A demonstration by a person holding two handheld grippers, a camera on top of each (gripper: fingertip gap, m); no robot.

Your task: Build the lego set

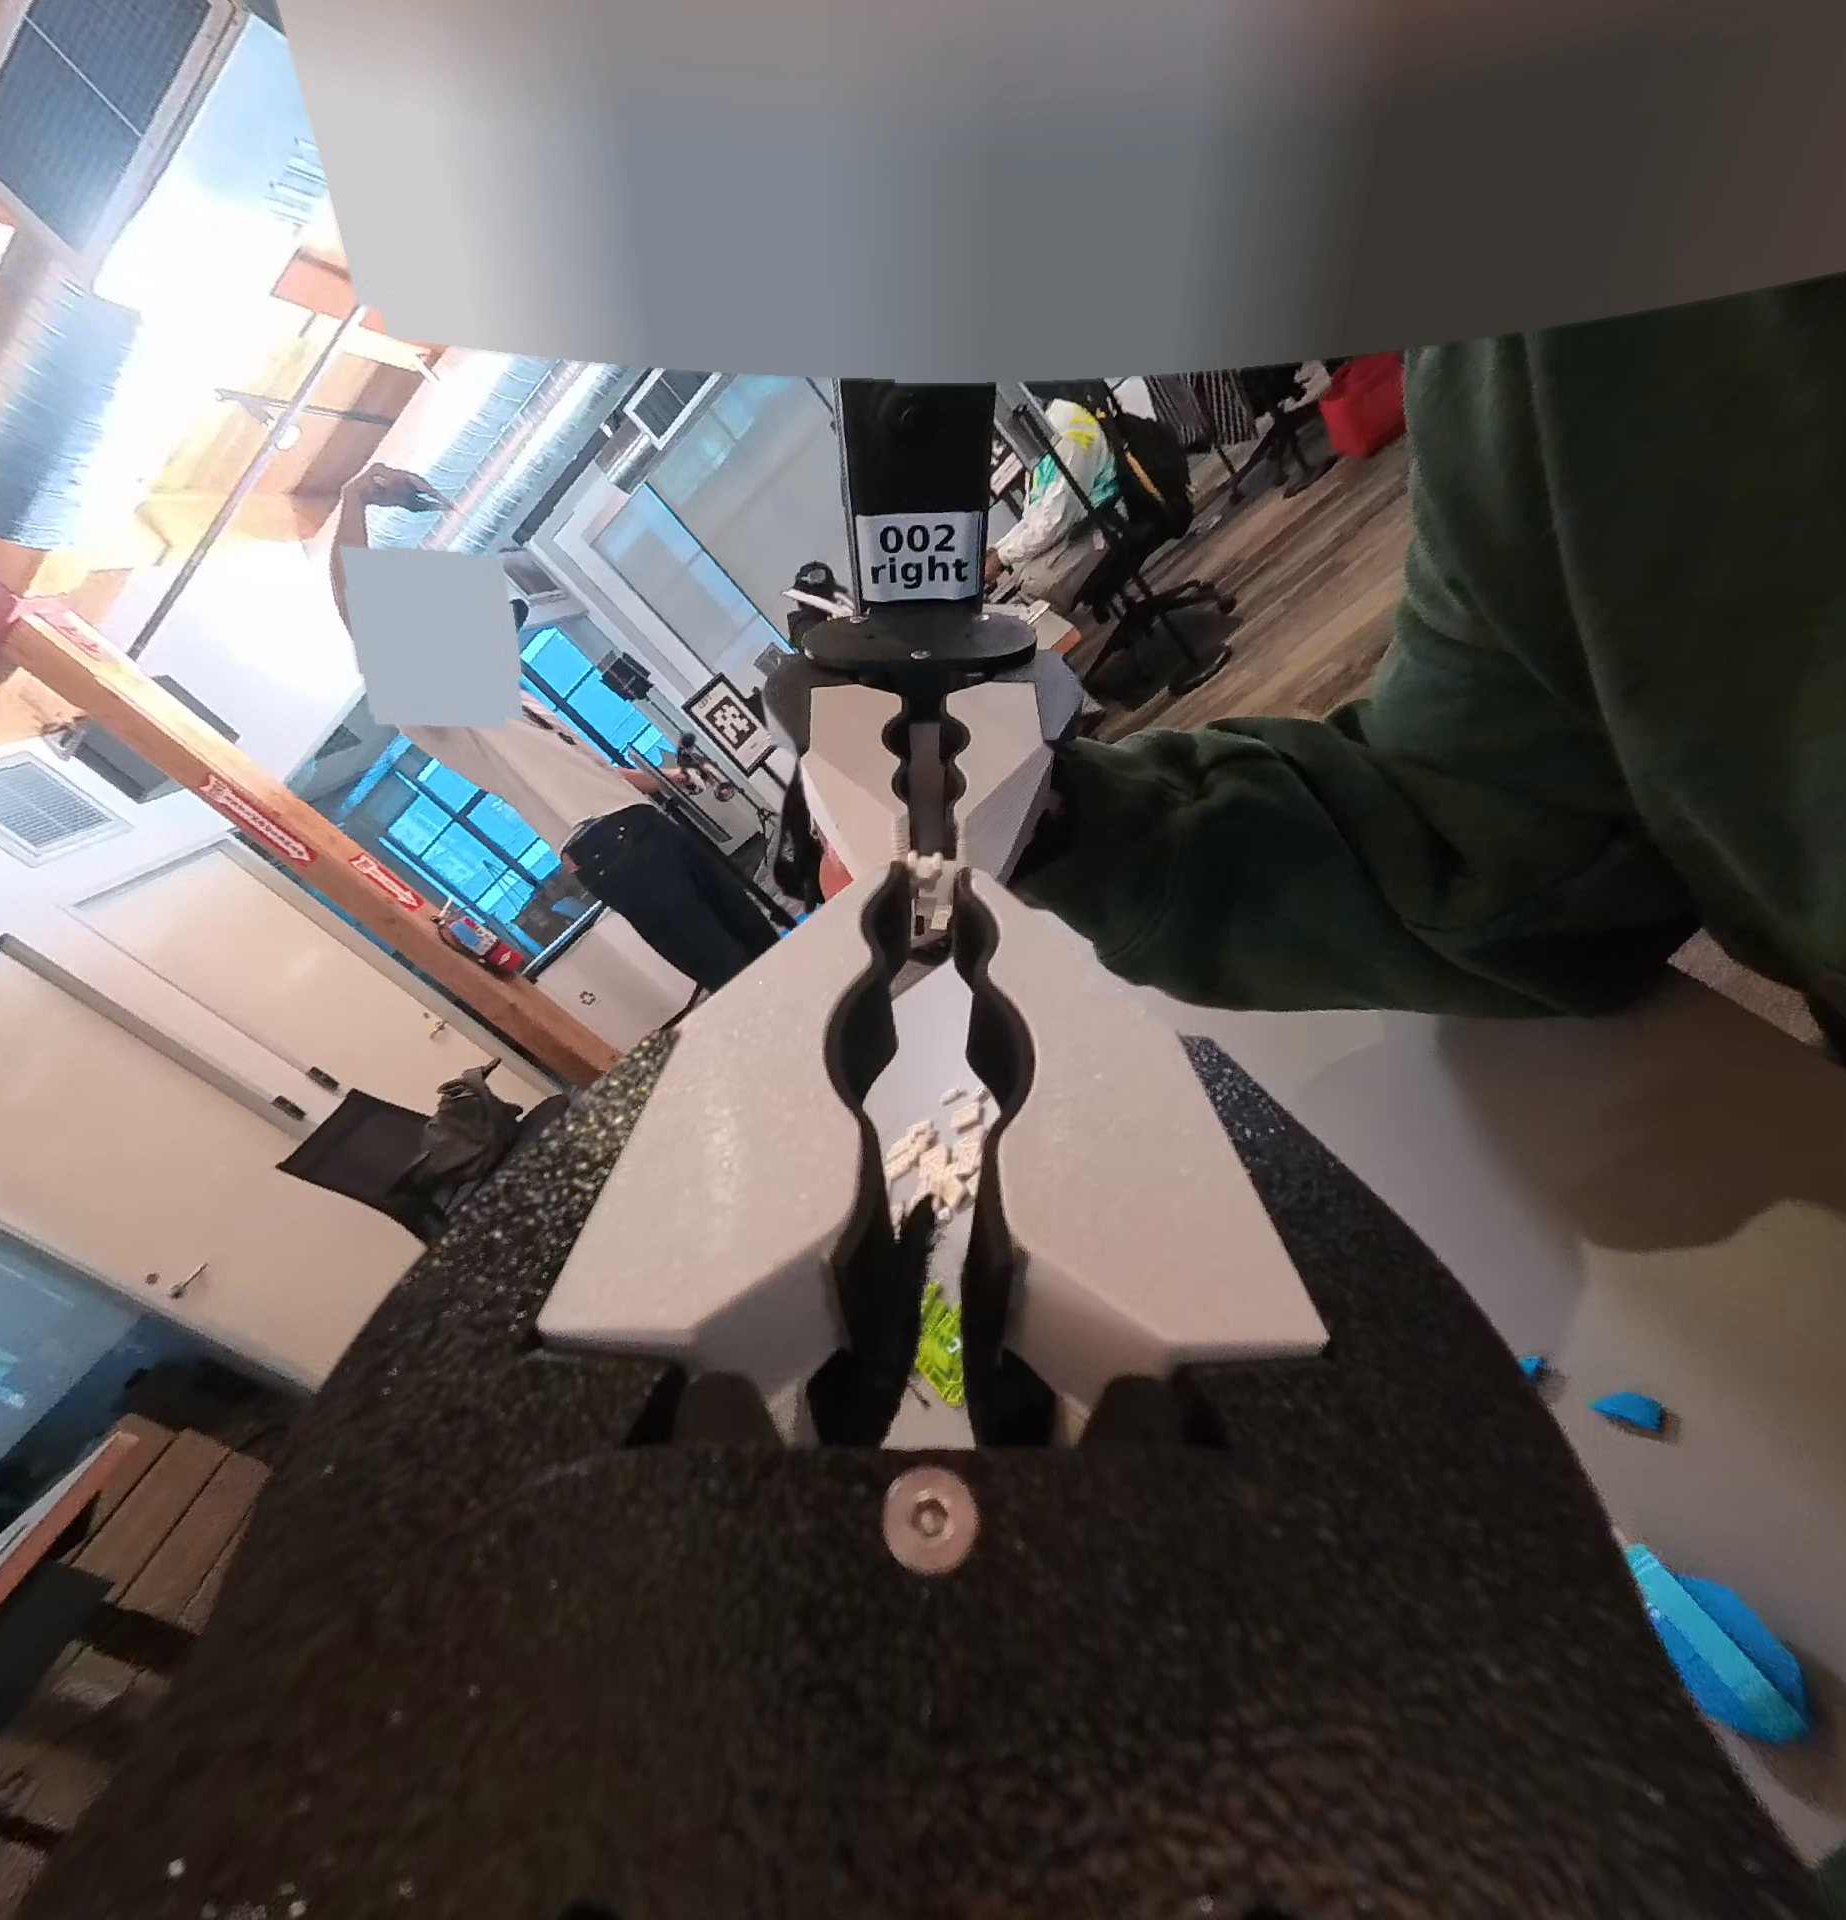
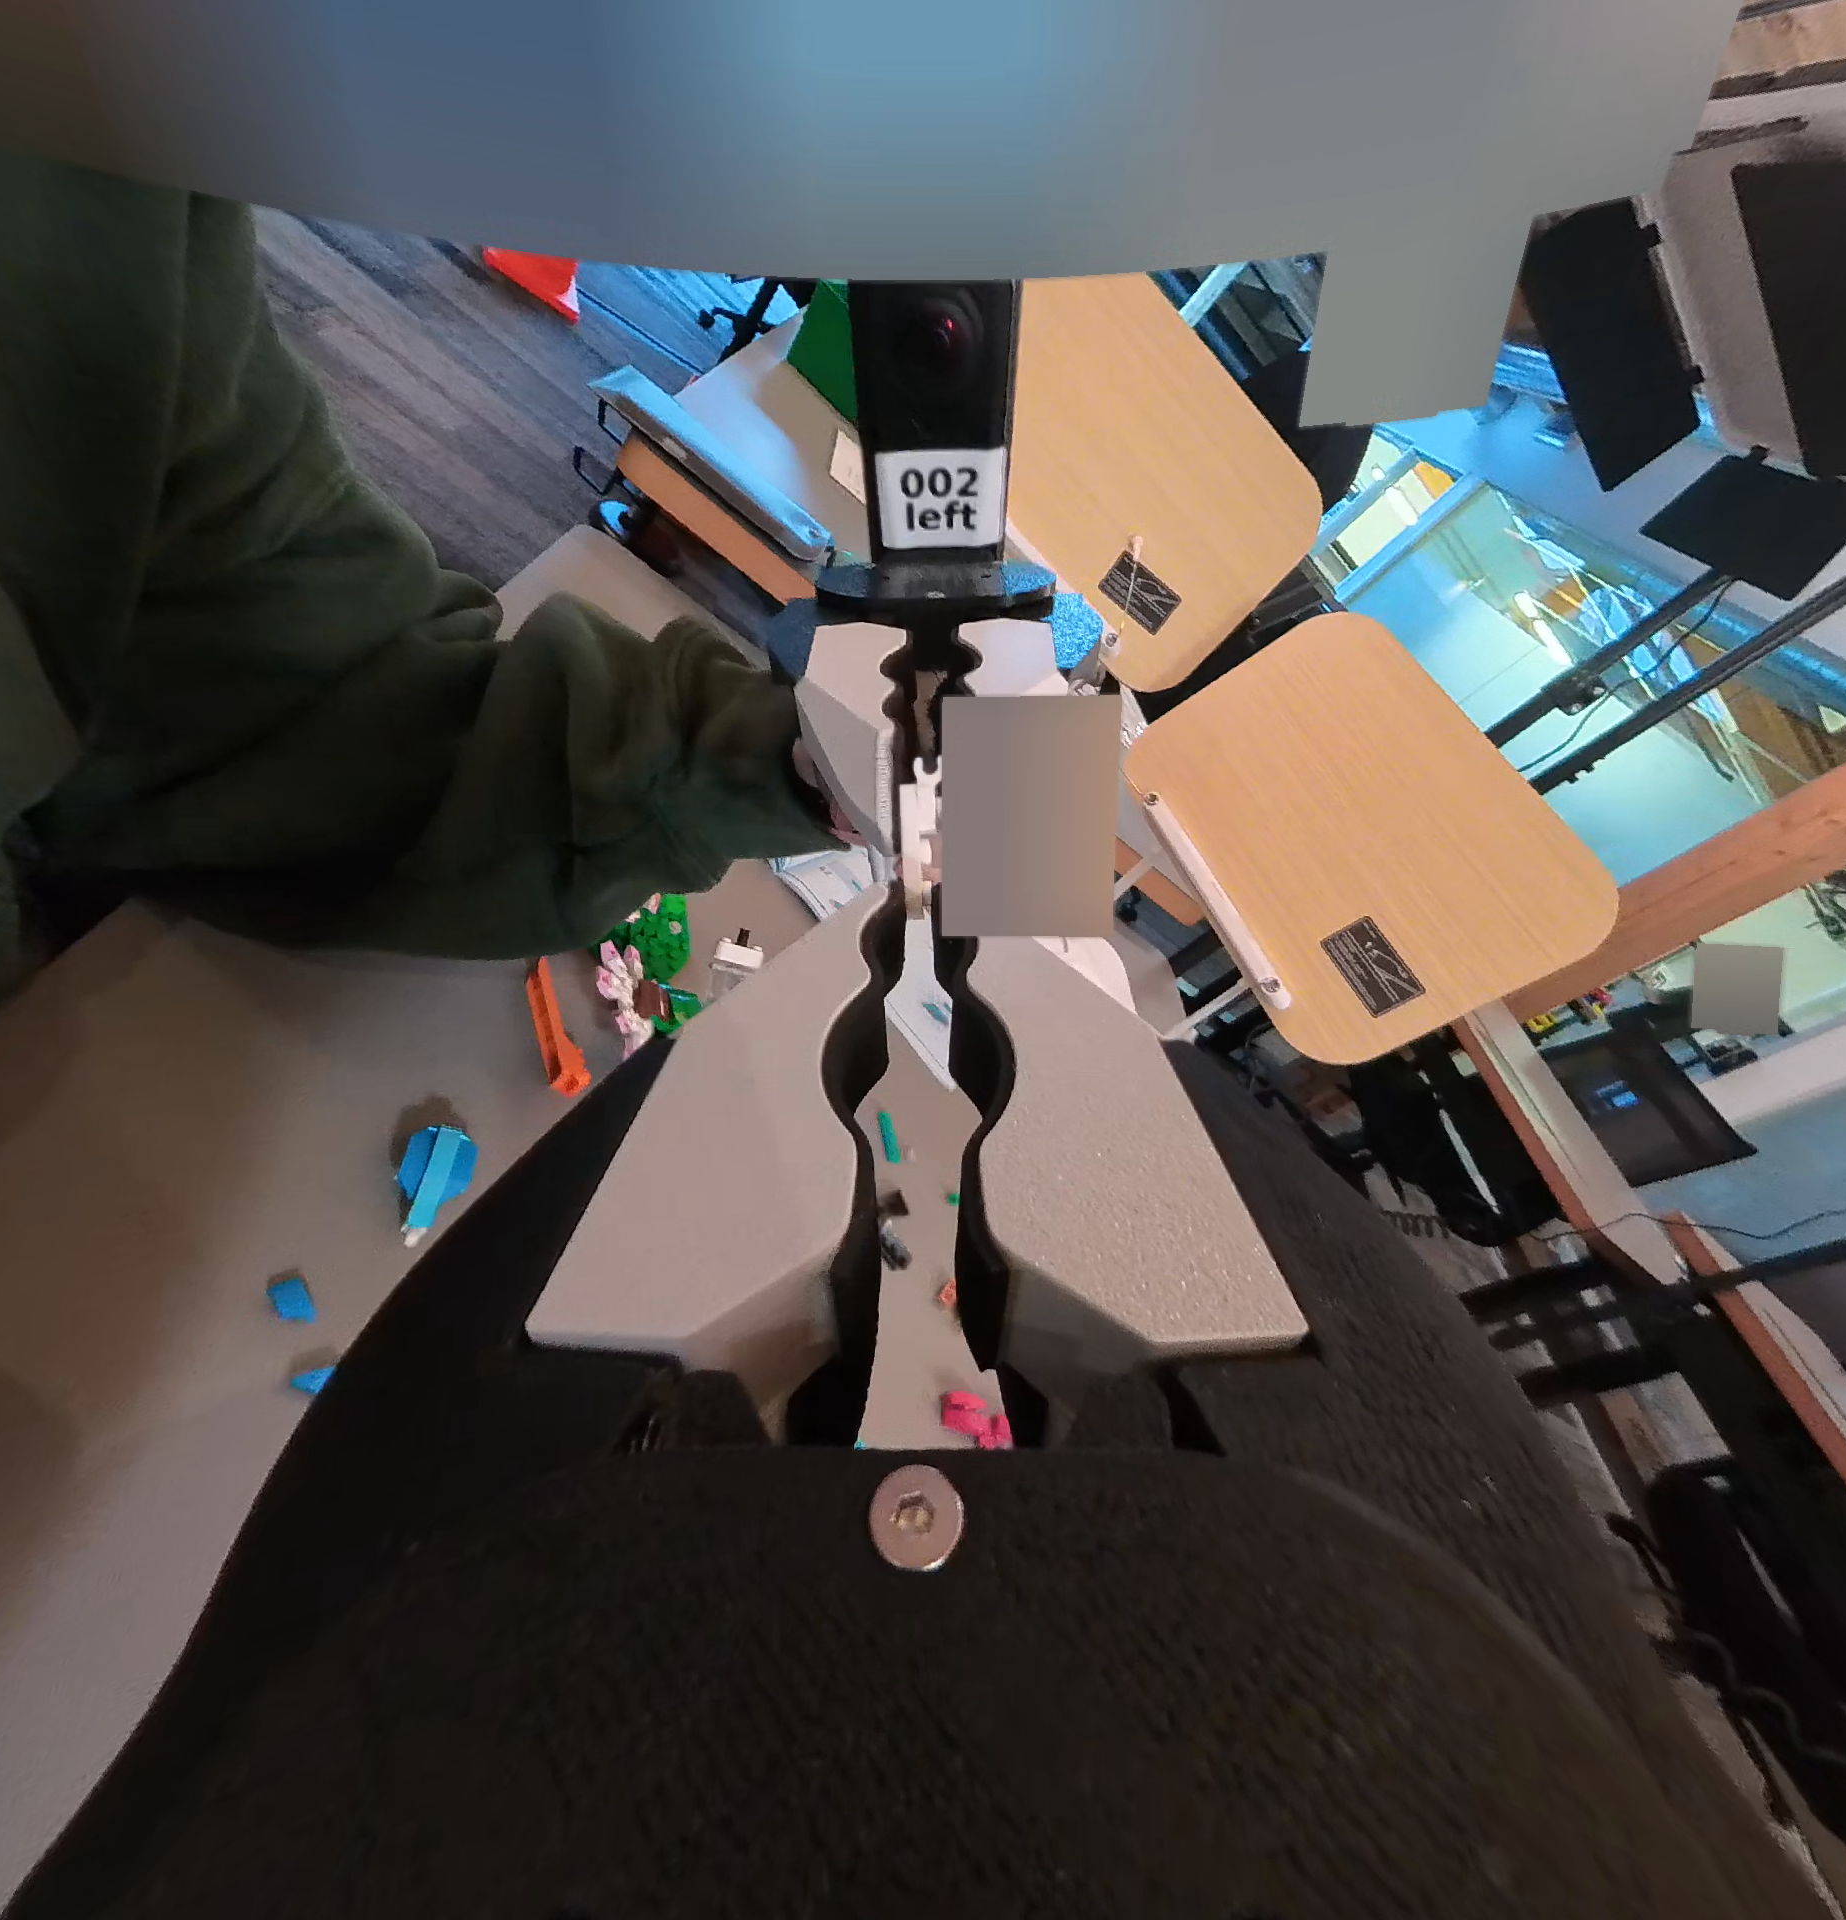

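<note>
My two grippers face each other tip to tip above the grey table (image 2: 171, 1195). A small white lego assembly (image 1: 929, 896) sits between them; it also shows in the right wrist view (image 2: 917, 821). My left gripper (image 1: 931, 883) is shut on its near end. My right gripper (image 2: 924, 920) is shut on the other end. In the left wrist view the right gripper (image 1: 927, 847) stands straight ahead. In the right wrist view the left gripper (image 2: 914, 769) stands straight ahead. A blur patch hides part of the left gripper there.
Loose white bricks (image 1: 940, 1153), a lime piece (image 1: 940, 1340) and blue pieces (image 1: 1719, 1652) lie on the table. So do a blue piece (image 2: 436, 1164), an orange tool (image 2: 555, 1029), a green-and-pink build (image 2: 654, 966) and pink bits (image 2: 971, 1418). Green sleeves (image 1: 1418, 831) hold the grippers. The grippers are tip to tip, or close to it. Both grippers' tips are roughly 25 cm from the blue piece (image 2: 436, 1164). Seen from the left wrist view (image 1: 1696, 1612) as well.
</note>
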